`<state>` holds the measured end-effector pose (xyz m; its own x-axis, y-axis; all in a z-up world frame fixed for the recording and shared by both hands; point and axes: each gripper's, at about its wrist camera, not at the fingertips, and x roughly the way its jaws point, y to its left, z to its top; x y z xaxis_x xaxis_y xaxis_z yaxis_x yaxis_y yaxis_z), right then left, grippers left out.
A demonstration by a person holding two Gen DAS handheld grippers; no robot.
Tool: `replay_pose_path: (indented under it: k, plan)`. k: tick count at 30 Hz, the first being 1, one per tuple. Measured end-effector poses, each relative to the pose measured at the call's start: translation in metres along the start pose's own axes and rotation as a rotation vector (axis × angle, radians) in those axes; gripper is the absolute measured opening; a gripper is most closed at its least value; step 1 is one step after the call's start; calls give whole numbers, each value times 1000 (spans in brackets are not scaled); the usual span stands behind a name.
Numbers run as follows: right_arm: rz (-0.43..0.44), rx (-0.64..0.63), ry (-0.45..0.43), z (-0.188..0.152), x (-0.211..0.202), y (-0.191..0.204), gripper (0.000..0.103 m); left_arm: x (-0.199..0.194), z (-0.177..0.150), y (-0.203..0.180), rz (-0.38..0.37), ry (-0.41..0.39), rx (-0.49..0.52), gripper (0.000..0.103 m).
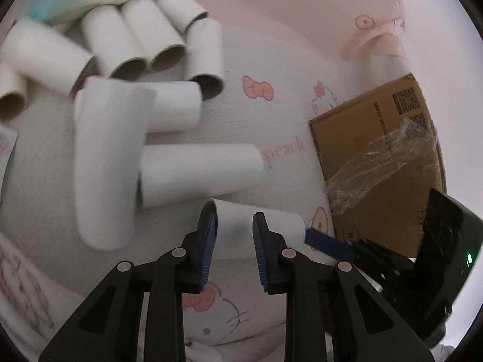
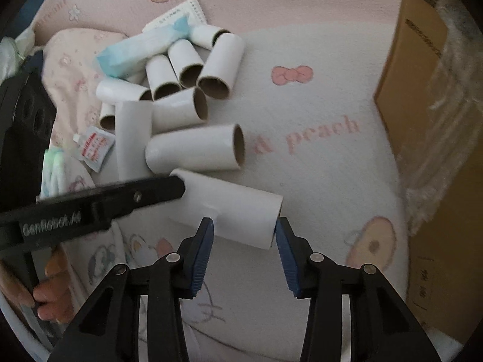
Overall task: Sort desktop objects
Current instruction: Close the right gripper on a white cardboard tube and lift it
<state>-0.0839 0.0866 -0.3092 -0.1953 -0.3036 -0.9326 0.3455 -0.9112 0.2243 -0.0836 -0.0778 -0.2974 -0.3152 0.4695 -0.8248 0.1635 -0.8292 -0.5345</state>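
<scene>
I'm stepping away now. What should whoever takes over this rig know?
Left gripper: jaws around the nearest tube, apparently gripping its left half.
Right gripper: open, jaws straddling the same tube's right end, not clamped.
Other tubes lie piled on the blanket behind it, with a blue-white packet and a sachet. Cardboard box to the right.
Done: no sorting visible.
Left: probably every tube.

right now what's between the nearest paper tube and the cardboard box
Nothing stands there. In the right wrist view, only bare pink-and-white blanket separates the nearest paper tube from the cardboard box; the right tongs straddle the tube's end.
</scene>
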Motion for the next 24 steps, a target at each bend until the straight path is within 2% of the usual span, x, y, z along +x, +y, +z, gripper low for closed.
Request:
replay_pose_path:
  k: [5,9,11,13,14,18,20,24]
  plan:
    - [-19,-9,32,-11,-4,2,40,13,13,-2,-27,0,19,27]
    - [-12,-32,56,-18,0,5,40,15,14,3,-40,-12,-20,28]
    - [-4,-38,63,-18,-1,8,40,10,12,7,-38,-27,-41,33]
    - [-12,-53,58,-16,-5,10,41,0,9,9,-25,-61,-53,47]
    - [-15,-63,55,-15,-8,11,41,-5,7,9,-21,-75,-53,48]
    - [-13,-94,22,-9,-20,11,60,-21,-3,11,-51,-114,-73,51]
    - [-16,-109,-5,-7,-24,12,60,-21,-8,12,-66,-109,-81,51]
    - [-33,-117,4,0,-18,8,60,-9,-16,13,-71,-68,-91,51]
